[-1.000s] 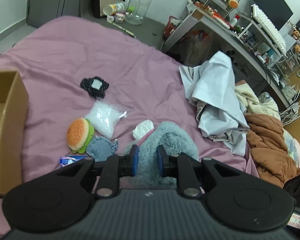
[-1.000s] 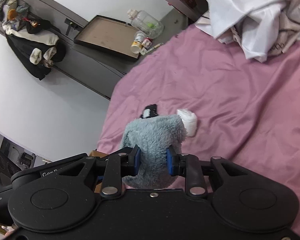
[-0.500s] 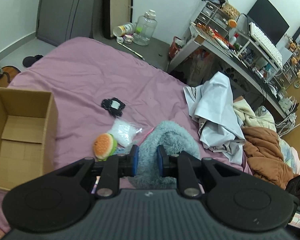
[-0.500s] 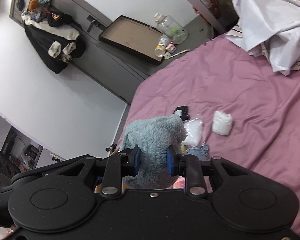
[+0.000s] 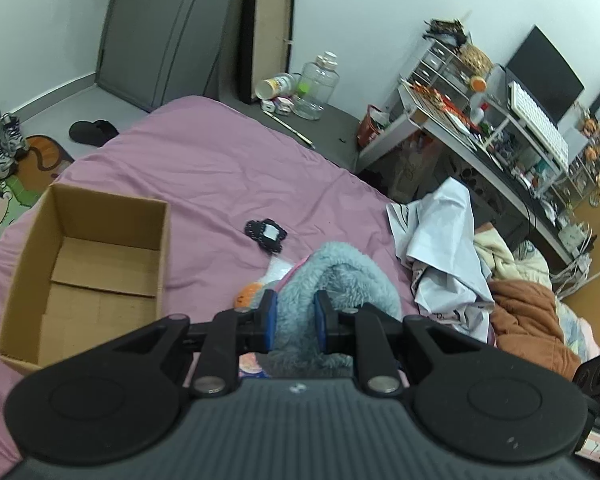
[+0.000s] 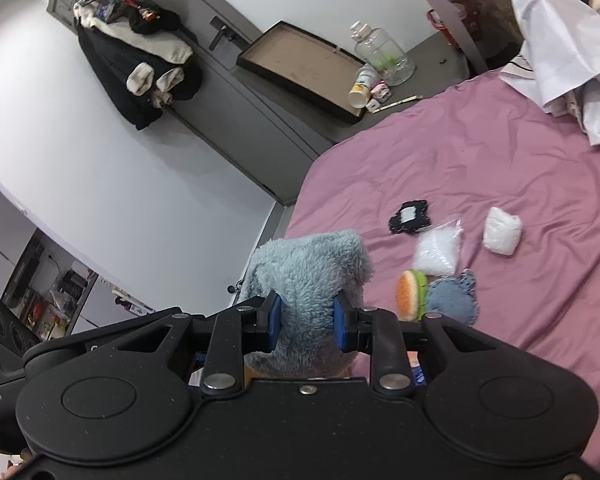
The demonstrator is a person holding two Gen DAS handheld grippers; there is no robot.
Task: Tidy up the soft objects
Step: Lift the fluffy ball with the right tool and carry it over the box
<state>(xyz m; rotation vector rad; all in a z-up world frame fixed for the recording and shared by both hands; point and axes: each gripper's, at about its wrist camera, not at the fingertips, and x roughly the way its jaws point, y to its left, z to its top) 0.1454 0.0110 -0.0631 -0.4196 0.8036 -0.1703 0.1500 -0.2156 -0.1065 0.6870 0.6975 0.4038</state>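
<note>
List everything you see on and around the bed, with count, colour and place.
fleece: one, grey-blue, held up between both tongs
box: one, brown cardboard, open, on bed's left
burger toy: one, orange and green, on bed
grey pad: one, grey-blue, beside burger toy
clear bag: one, white filling, on bed
white bundle: one, on bed
black patch: one, white centre, on bed
sheet: one, pink
clothes pile: white and brown, bed's right edge
jar: one, clear, on floor
left tongs: shut on fleece
right tongs: shut on fleece

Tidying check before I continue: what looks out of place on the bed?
Nothing spilled or damaged. The cardboard box is empty, while the burger toy, white bundle and black patch lie loose on the sheet.
</note>
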